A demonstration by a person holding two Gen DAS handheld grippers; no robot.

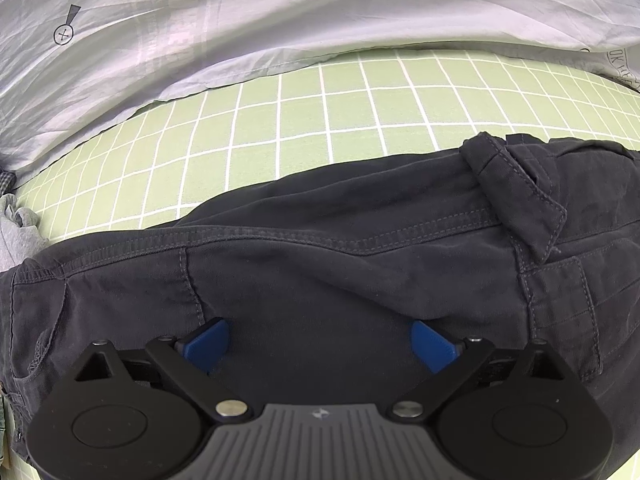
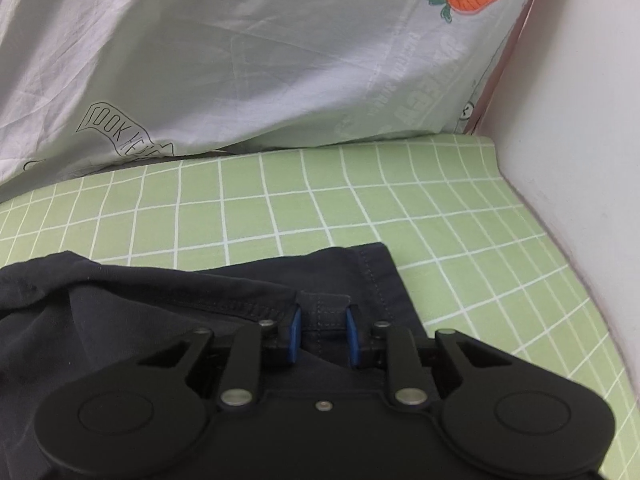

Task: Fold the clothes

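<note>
Left gripper [image 1: 320, 338], left wrist view: jaws spread wide over the dark trousers [image 1: 320, 264], holding nothing; whether the blue fingertips [image 1: 210, 342] rest on the cloth cannot be told. The trousers lie on the green checked sheet [image 1: 304, 120], their belt loop [image 1: 516, 196] toward the pale printed quilt [image 1: 280, 20] beyond.

Right gripper [image 2: 320, 334], right wrist view: jaws narrowed around a fold near the trousers' hem corner [image 2: 360, 272]. The blue pads [image 2: 295, 334] flank it closely and appear to pinch it. That corner sits on the sheet, near the white wall [image 2: 580, 120].

Step judged in hand: securing the garment's edge for a fold. The next move would call for the left gripper to close on cloth, then both to lift together.
</note>
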